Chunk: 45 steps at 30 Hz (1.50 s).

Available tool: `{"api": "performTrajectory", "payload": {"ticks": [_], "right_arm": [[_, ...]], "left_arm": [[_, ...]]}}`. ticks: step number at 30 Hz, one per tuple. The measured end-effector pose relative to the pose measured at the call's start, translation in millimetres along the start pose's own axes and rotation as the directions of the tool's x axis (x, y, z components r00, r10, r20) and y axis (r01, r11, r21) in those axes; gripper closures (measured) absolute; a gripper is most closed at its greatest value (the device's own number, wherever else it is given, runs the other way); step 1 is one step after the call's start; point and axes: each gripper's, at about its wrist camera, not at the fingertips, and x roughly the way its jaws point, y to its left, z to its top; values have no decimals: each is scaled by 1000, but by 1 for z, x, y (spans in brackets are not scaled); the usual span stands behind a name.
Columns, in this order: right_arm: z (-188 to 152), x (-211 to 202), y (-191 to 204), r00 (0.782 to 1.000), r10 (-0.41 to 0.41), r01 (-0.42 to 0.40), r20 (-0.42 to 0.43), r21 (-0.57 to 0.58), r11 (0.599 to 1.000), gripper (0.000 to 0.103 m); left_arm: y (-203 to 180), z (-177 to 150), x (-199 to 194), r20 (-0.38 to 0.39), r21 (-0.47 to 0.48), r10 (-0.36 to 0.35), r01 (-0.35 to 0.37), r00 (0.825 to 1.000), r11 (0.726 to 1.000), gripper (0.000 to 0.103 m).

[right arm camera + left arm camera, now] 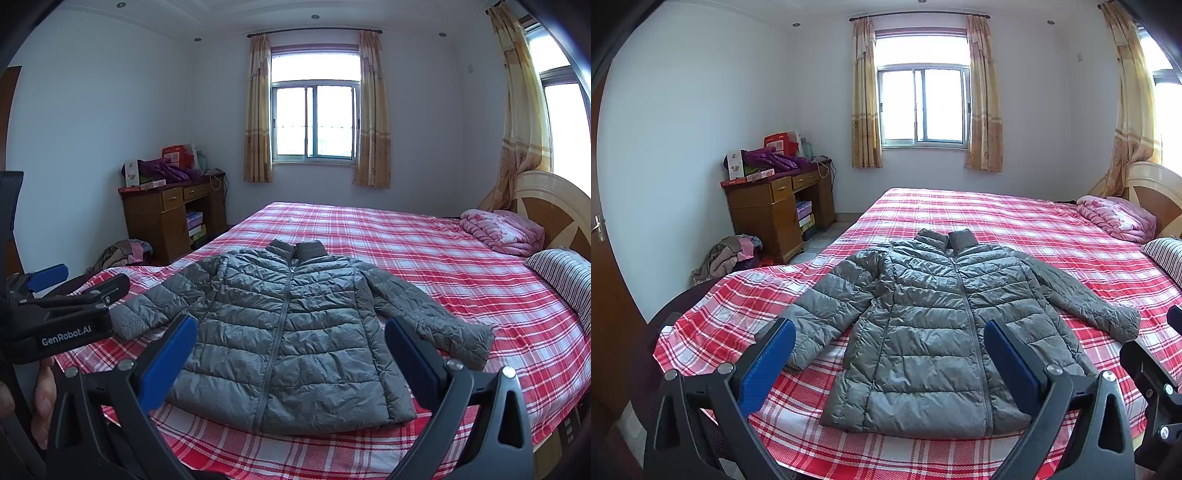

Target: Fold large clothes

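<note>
Nothing was folded yet — the jacket (934,332) lay flat, zipped, sleeves spread, on the bed (1015,221). Both grippers — left (890,365), right (291,363) — hovered with fingers wide apart, empty.

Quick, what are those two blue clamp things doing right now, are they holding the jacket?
Left tool: open, holding nothing, above the grey jacket.
Right tool: open, holding nothing, also above the jacket.

A grey puffer jacket (288,332) lies flat, unfolded, on the red-checked bed (424,258), right gripper (291,350) spread above it.
</note>
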Motion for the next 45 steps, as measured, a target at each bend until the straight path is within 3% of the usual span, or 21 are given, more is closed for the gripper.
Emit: {"api": "performTrajectory", "payload": {"ticks": [32, 41, 45], "right_arm": [[-2, 2, 5, 1000, 11, -11, -8, 0, 1000, 0], [-4, 7, 5, 999, 27, -27, -25, 7, 1000, 0], [-8, 15, -2, 997, 59, -58, -40, 29, 998, 0]], "left_arm": [[0, -2, 0, 2, -1, 4, -4, 1000, 1000, 1], [-1, -8, 9, -18, 1, 4, -4, 1000, 1000, 1], [-3, -12, 23, -61, 14, -37, 38, 997, 999, 1]]}}
